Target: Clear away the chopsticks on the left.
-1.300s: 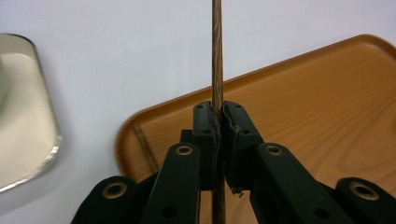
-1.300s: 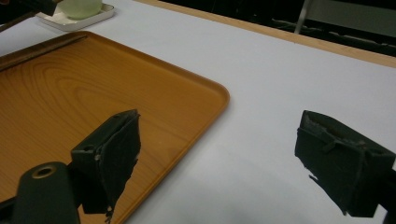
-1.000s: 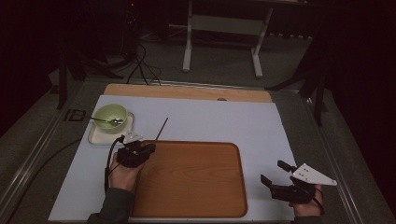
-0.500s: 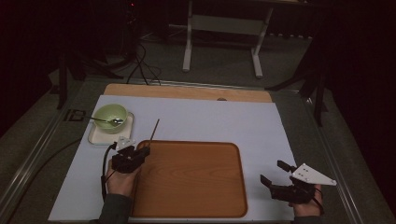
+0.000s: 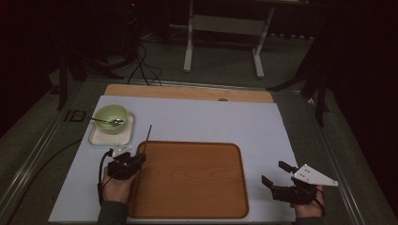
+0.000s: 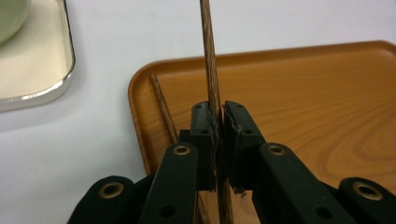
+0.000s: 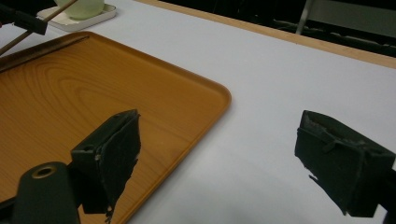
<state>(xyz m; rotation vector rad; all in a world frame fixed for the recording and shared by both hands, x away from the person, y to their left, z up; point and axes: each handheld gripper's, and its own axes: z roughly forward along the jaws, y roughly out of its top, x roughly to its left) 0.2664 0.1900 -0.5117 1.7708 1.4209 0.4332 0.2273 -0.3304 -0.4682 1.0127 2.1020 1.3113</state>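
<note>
- Your left claw (image 6: 218,128) is clamped on a thin dark wooden chopstick (image 6: 208,56) over the left rim of the orange-brown wooden tray (image 6: 303,93).
- One matching stick (image 6: 161,105) already lies inside; lower this beside it, then release.
- Your right claw (image 7: 224,154) rests wide, holding nothing, on the worktop.

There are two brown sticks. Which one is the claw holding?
The left claw pinches the upright chopstick that crosses the wooden tray's rim. The other chopstick lies flat inside the tray by its left edge, untouched.
</note>
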